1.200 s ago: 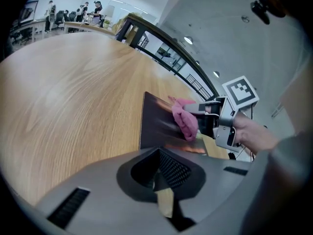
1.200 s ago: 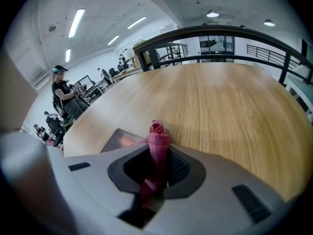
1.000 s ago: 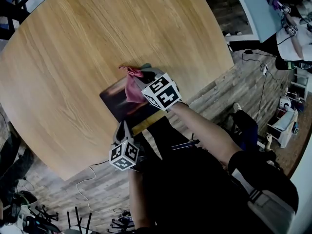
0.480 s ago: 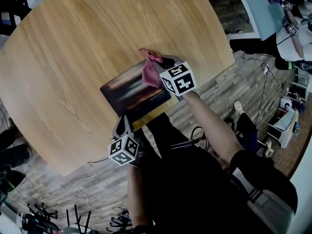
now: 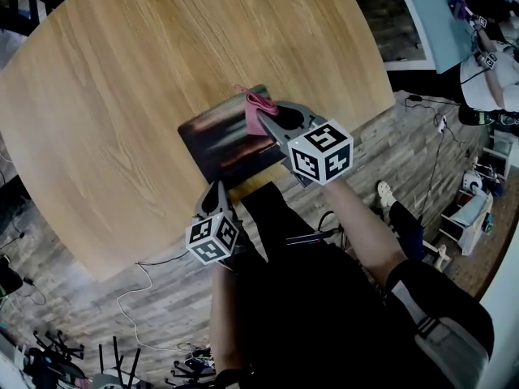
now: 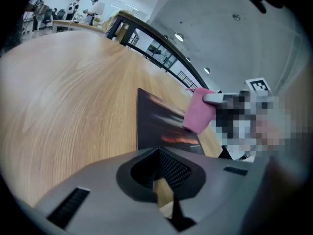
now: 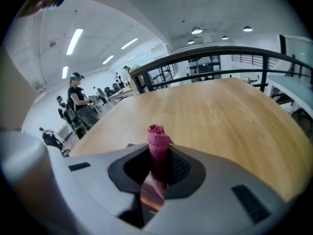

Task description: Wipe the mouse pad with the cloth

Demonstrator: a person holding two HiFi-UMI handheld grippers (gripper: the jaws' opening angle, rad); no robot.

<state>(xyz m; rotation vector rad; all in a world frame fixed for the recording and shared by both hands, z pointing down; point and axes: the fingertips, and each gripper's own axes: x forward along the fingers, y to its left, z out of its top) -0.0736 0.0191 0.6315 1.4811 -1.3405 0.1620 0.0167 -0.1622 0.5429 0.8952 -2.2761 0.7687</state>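
The dark mouse pad [image 5: 223,140] lies near the front edge of the round wooden table [image 5: 146,47]. My right gripper [image 5: 261,110] is over the pad's right part, shut on the pink cloth [image 5: 258,113], which hangs down from its jaws. In the right gripper view the cloth [image 7: 157,148] sticks up bunched between the jaws. The left gripper view shows the pad [image 6: 156,119] ahead and the cloth [image 6: 199,111] hanging over its far right side. My left gripper [image 5: 217,188] is at the table's front edge, just short of the pad, shut and holding nothing.
The table's front edge [image 5: 243,186] runs just below the pad, with plank floor and a white cable [image 5: 134,286] under it. A railing [image 7: 220,53] and a standing person [image 7: 78,94] are in the far background.
My right gripper has drawn the cloth across the pad from its middle to its right side. The left gripper has stayed at the table's edge.
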